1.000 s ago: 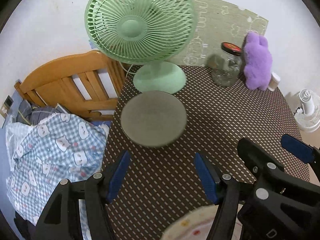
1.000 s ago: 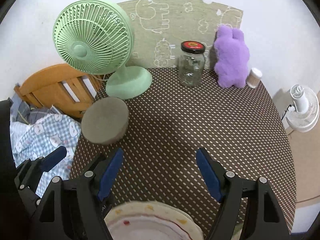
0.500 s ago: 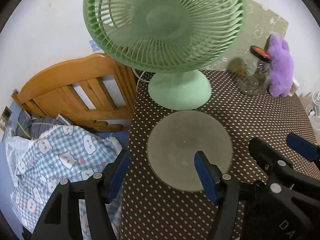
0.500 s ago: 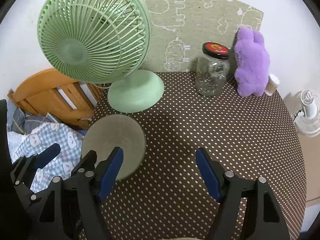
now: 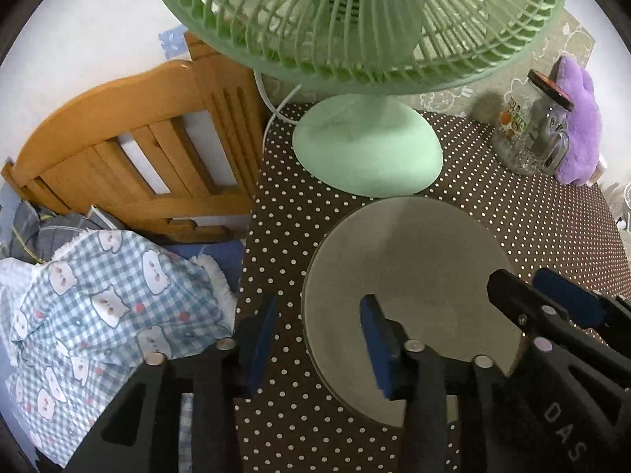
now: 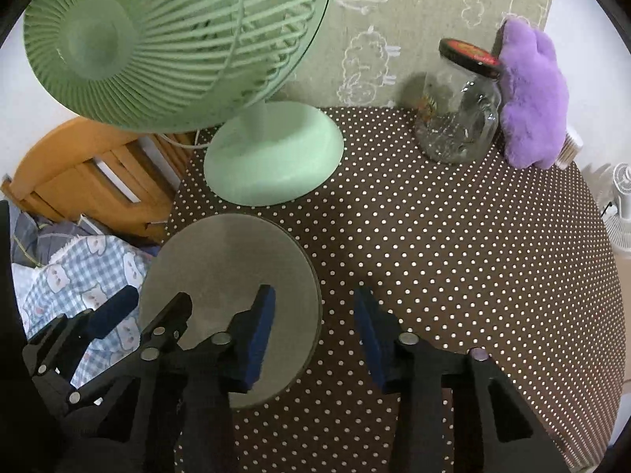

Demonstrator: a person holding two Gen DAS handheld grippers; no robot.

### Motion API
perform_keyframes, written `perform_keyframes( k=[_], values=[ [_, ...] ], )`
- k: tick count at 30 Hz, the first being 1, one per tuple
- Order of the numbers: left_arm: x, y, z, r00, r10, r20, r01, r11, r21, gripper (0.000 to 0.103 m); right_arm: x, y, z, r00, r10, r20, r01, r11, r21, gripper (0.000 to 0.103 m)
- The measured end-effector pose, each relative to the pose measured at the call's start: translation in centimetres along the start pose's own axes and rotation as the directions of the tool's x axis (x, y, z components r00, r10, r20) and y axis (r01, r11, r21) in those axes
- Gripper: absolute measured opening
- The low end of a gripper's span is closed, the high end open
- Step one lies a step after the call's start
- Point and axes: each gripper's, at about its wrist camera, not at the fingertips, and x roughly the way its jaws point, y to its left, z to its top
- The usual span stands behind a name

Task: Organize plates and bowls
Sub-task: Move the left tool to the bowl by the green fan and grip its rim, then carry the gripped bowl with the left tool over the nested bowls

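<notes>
Just in front of the green fan's base [image 5: 366,149] on the dotted tabletop [image 6: 453,260], the grey-green plate [image 5: 410,276] sits with each gripper's narrowing fingers [image 5: 376,335] straddling, not visibly gripping, its rim.

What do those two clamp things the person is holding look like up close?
Both are alike: the left gripper and right gripper are matt black angular plastic frames with round silver pins at the joints and flat blue pads lining the two fingers. White letters mark one body.

One bowl [image 5: 410,276], one green fan [image 5: 366,149], one glass jar [image 5: 532,134], one purple plush toy [image 5: 579,118], two hand-held grippers [image 6: 311,331].
</notes>
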Motion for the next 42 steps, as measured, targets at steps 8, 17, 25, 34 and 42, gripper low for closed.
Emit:
perform_keyframes(
  k=[8, 17, 25, 34, 42],
  values=[
    [0.9, -0.5, 0.0, 1.0, -0.011, 0.003, 0.011, 0.999, 0.038, 0.027, 1.5, 0.7, -0.1, 1.0, -0.005, -0.01, 0.005, 1.0, -0.01, 0.024],
    [1.3, -0.6, 0.1, 1.0, 0.008, -0.006, -0.008, 0.999, 0.052, 0.025, 2.5, 0.7, 0.1, 0.999, -0.024, -0.024, 0.023, 0.999, -0.029, 0.022],
    [0.4, -1.3, -0.6, 1.0, -0.009, -0.02, 0.01, 0.999, 0.043, 0.025, 1.2, -0.1, -0.4, 0.999, -0.033, -0.032, 0.032, 0.999, -0.018, 0.022],
    [-1.3, -3.5, -1.7, 0.999, -0.028, -0.019, 0.029, 0.998, 0.064, 0.025, -0.6, -1.7, -1.2, 0.998, -0.053, -0.032, 0.054, 0.999, 0.006, 0.022],
    [-1.8, -4.8, -3.5, 0.998, -0.041, -0.04, 0.043, 0.997, 0.058, 0.025, -1.2, -2.6, -2.5, 0.997, -0.063, -0.049, 0.064, 0.998, 0.008, 0.022]
  ],
)
